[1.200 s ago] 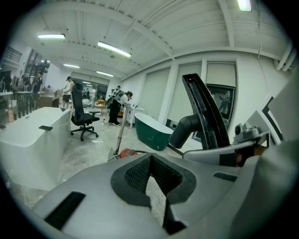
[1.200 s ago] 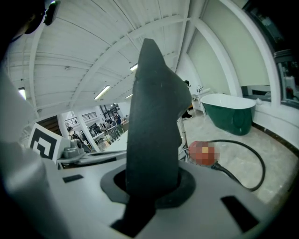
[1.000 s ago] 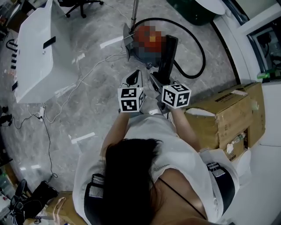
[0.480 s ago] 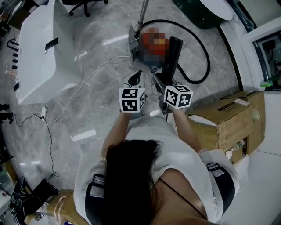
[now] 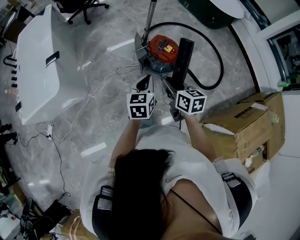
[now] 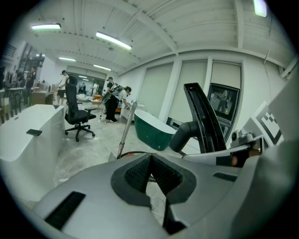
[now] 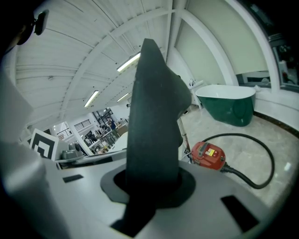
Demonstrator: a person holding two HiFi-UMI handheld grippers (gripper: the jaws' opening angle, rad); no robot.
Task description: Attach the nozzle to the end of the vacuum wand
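Right gripper (image 7: 152, 186) clamps the black nozzle (image 7: 154, 116), left gripper (image 6: 152, 175) is closed and empty; the vacuum wand (image 5: 151, 14), upper centre, is not yet joined.

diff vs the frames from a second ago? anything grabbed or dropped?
Little: the red vacuum sits slightly lower in the head view, so the person seems to have edged nearer. Nothing taken or let go. The right gripper stays shut on the black nozzle; the left gripper stays shut and empty. The wand is untouched.
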